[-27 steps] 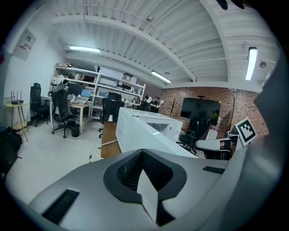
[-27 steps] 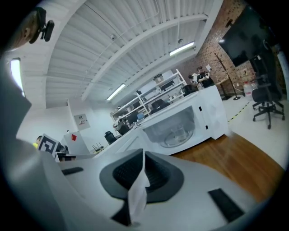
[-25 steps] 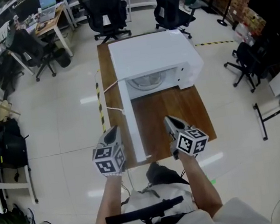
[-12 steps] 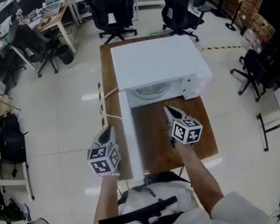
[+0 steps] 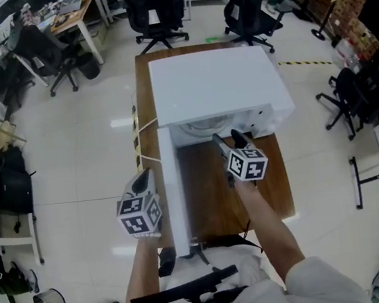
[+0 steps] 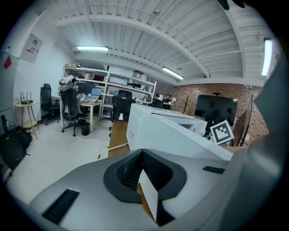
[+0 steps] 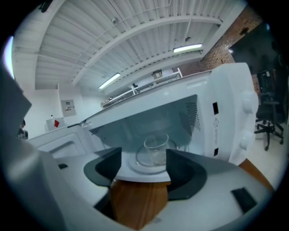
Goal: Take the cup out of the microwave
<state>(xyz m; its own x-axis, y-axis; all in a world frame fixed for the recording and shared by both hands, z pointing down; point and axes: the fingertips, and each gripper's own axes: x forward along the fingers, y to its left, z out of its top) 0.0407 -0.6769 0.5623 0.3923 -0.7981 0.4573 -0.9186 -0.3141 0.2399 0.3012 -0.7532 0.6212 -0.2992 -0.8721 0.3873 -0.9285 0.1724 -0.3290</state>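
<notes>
The right gripper (image 5: 228,140) has its jaws standing wide apart, having just been opening. Nothing is between them but bare wood and the front lip of the oven floor. It points a little downward at the open mouth of the microwave (image 5: 214,81), with its marker cube toward the person. The right forearm reaches straight forward over the bench (image 5: 210,200) to carry it there. The left gripper (image 5: 144,178) has its jaws together at the tips and holds nothing. It hangs by the bench's left edge, just beside the outer face of the open door (image 5: 172,185), and the left forearm is drawn closer to the body than the right. The door swings out toward the person along the left of the bench. The white microwave sits at the far half of the bench with its opening facing the person. Inside it, in the right gripper view, a clear glass cup (image 7: 156,151) stands on the round glass plate (image 7: 137,163), near the plate's middle. It is ahead of the right gripper's jaws and clear of them. The cup is upright, with its mouth facing up and its long axis vertical. Whether anything is in it cannot be told. Beyond the bench stand black office chairs (image 5: 155,5).
</notes>
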